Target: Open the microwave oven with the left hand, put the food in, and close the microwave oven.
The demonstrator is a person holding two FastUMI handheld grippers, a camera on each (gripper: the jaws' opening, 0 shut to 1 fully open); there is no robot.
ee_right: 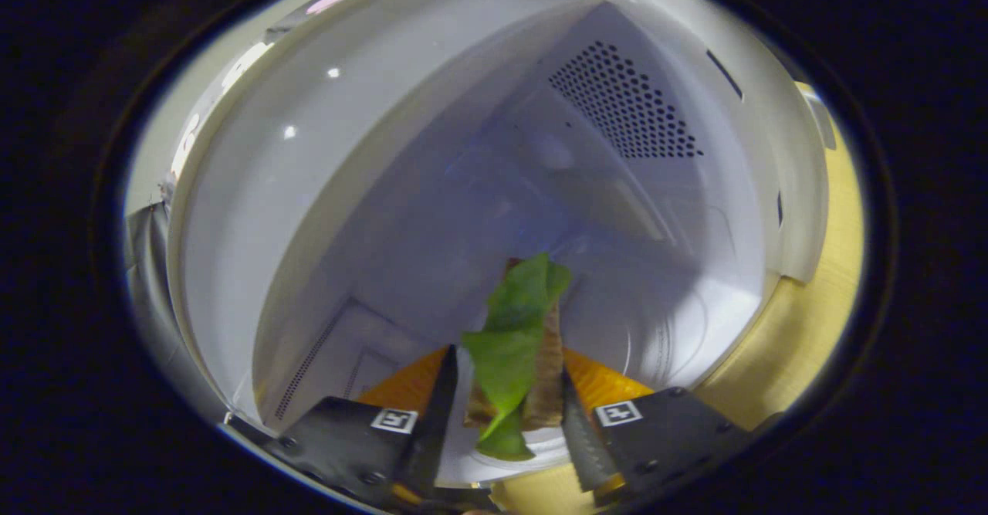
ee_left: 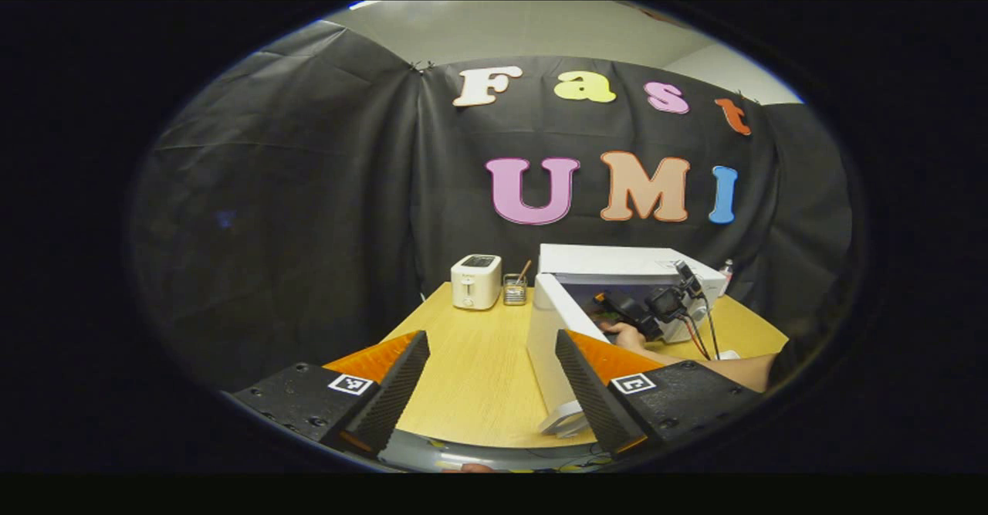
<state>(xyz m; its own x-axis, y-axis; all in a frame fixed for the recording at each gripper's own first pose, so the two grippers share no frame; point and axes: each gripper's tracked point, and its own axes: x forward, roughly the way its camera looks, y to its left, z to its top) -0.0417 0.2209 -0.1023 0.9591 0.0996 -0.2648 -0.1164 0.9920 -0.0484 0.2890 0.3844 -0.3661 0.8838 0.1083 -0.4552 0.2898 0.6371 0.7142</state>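
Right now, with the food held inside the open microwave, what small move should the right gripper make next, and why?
Probably lower it a little and open. The right gripper holds the sandwich inside the microwave, apparently just above its floor. The door stands open and the left gripper waits open, apart.

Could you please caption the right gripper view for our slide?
Right gripper holds a sandwich inside the open microwave.
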